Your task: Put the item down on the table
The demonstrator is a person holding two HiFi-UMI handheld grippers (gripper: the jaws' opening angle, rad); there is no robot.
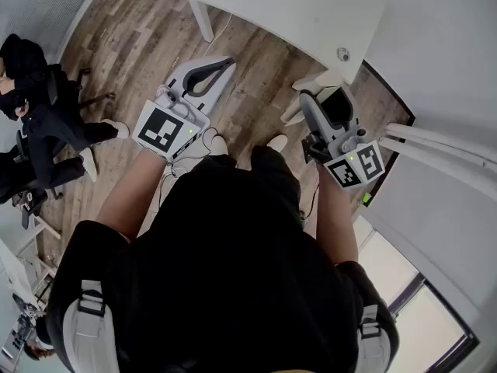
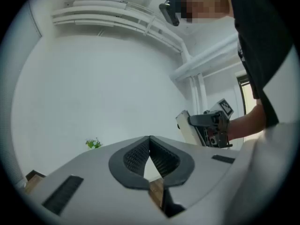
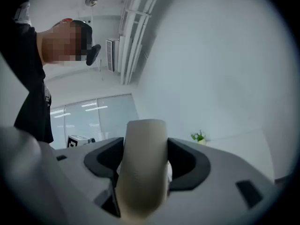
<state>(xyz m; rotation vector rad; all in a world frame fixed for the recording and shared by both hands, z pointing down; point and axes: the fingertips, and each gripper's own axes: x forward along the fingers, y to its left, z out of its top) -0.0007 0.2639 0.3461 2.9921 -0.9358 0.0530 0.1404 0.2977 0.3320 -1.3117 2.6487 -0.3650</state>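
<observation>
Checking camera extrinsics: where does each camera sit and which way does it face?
Head view: on the person's head, facing steeply down at floor and table; shows shirt, forearms, left gripper, right gripper.
Left gripper view: on the left gripper, looking along its shut jaws at a white wall; shows the person's right forearm.
Right gripper view: on the right gripper, looking along jaws clamped on a beige item toward windows; shows the person's shirt.
Shared: both gripper views catch the small plant; head and left gripper views show the right gripper.
</observation>
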